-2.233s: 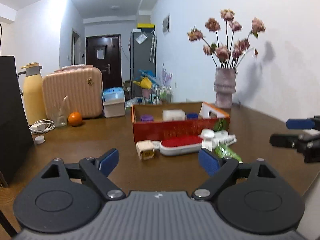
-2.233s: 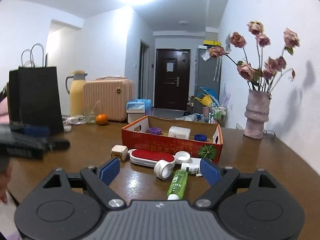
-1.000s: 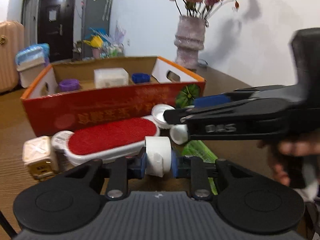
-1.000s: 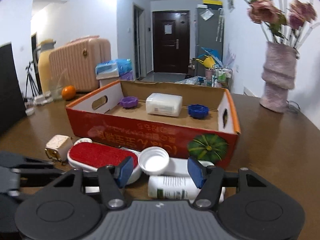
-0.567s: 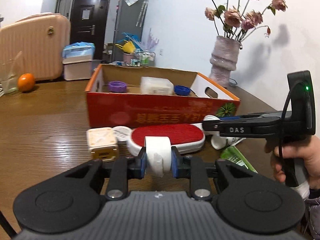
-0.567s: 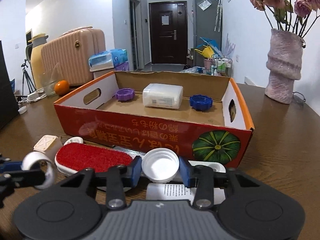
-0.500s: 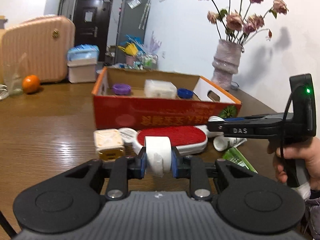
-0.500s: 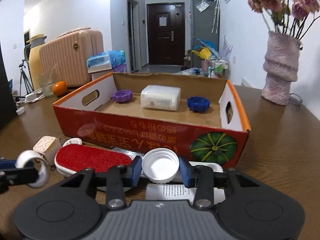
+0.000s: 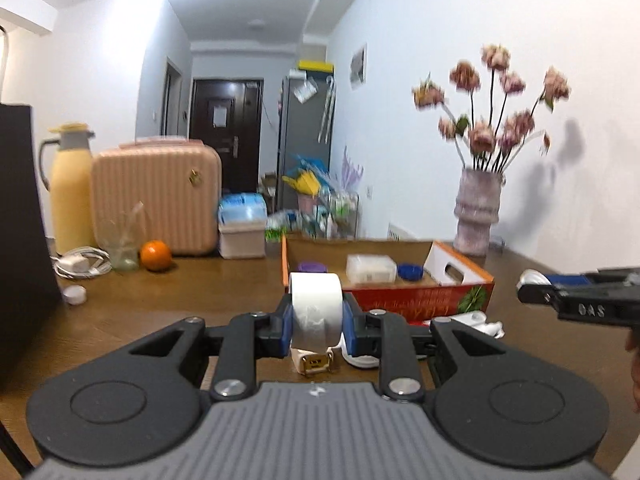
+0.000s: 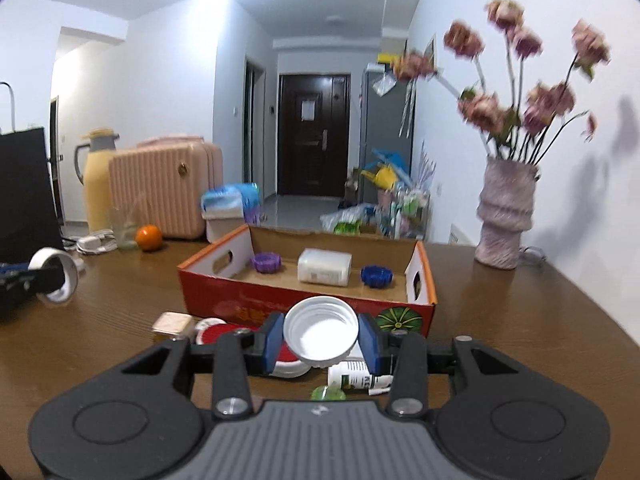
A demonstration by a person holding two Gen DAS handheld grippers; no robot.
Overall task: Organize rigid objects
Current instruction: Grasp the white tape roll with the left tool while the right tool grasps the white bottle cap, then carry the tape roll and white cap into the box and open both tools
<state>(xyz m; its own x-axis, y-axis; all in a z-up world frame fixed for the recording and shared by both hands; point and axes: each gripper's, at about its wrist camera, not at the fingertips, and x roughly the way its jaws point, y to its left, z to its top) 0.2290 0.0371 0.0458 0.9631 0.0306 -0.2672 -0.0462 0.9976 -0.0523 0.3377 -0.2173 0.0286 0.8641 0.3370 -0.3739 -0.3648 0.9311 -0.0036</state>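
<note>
My left gripper (image 9: 316, 324) is shut on a white tape roll (image 9: 316, 308) and holds it above the table in front of the red cardboard box (image 9: 420, 300). The roll also shows at the left of the right wrist view (image 10: 56, 276). My right gripper (image 10: 320, 340) is shut on a white jar lid (image 10: 320, 332), raised just in front of the box (image 10: 304, 300). The box holds a purple cap (image 10: 266, 262), a white container (image 10: 325, 266) and a blue cap (image 10: 376, 276). A red brush (image 10: 208, 334), a small beige box (image 10: 172, 325) and a white bottle (image 10: 354, 378) lie on the table below.
A vase of dried flowers (image 10: 506, 220) stands at the back right. A pink suitcase (image 9: 156, 200), a yellow jug (image 9: 70, 192), an orange (image 9: 156, 255), a glass, a white cable and a black bag (image 9: 20, 240) are on the left.
Both grippers have lifted up and drawn back from the table with the tape roll and the lid still held. The view now looks down over the box.
</note>
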